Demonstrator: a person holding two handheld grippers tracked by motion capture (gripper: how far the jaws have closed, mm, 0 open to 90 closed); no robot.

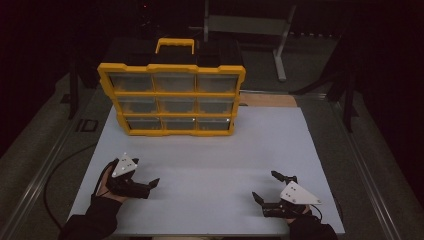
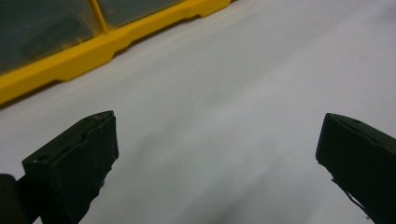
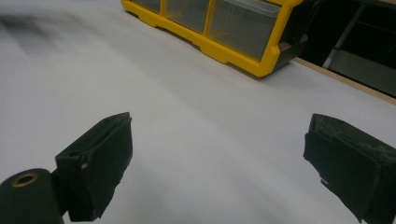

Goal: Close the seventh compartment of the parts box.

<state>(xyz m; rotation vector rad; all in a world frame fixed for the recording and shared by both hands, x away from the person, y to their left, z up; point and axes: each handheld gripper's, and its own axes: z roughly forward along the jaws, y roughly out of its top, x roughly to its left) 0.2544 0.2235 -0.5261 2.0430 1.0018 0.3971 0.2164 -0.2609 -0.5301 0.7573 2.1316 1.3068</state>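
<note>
Organizer (image 1: 172,97) stands upright at far side of desk (image 1: 210,160), yellow frame, nine clear drawers facing me, handle on top. Well apart from both my claws. My left claw (image 1: 150,186) near desk's front left, jaws spread wide, holding nothing. My right claw (image 1: 266,187) near front right, jaws likewise wide apart, empty. Bare white surface between them.

Black sleeves; each hand-held gripper (image 1: 145,186) black w/ grey triangular plate, trailing cable.
</note>
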